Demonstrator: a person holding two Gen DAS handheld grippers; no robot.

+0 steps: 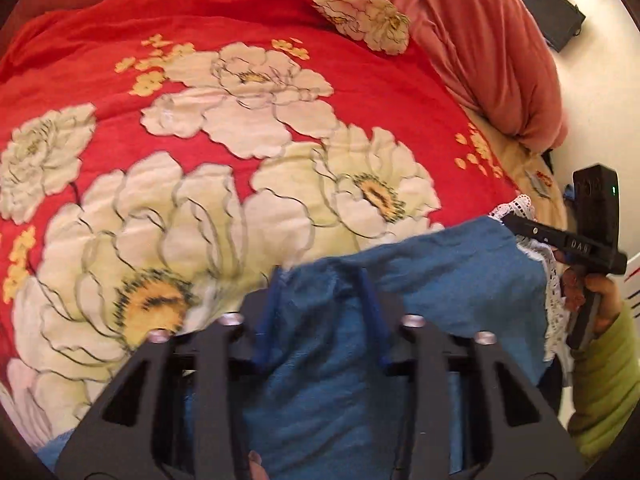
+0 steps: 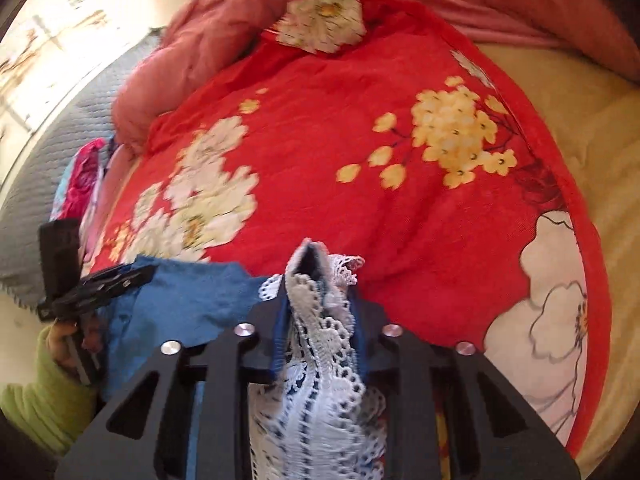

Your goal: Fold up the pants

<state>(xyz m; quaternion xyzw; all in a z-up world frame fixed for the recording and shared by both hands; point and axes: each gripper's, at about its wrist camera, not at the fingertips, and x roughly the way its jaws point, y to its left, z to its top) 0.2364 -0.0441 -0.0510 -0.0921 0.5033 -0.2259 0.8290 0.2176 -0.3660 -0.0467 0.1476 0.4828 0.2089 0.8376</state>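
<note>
The pants (image 1: 420, 280) are blue with a white lace hem (image 2: 320, 360), held up over a red flowered blanket. In the left wrist view my left gripper (image 1: 322, 276) is shut on the blue fabric, which bunches between its blue fingers (image 1: 370, 300). My right gripper (image 2: 316, 264) is shut on the lace hem, which hangs down between its fingers. Each gripper shows in the other's view: the right one (image 1: 516, 222) at the far right edge of the fabric, the left one (image 2: 132, 274) at the far left. The pants stretch between them.
The red blanket with large white flowers (image 1: 240, 140) covers the bed. A rumpled pink quilt (image 1: 480, 40) lies along the far side. A cream sheet (image 2: 580, 120) shows at the right. Bright folded clothes (image 2: 80, 184) lie by a grey mattress edge. A dark box (image 1: 540, 12) sits on the floor.
</note>
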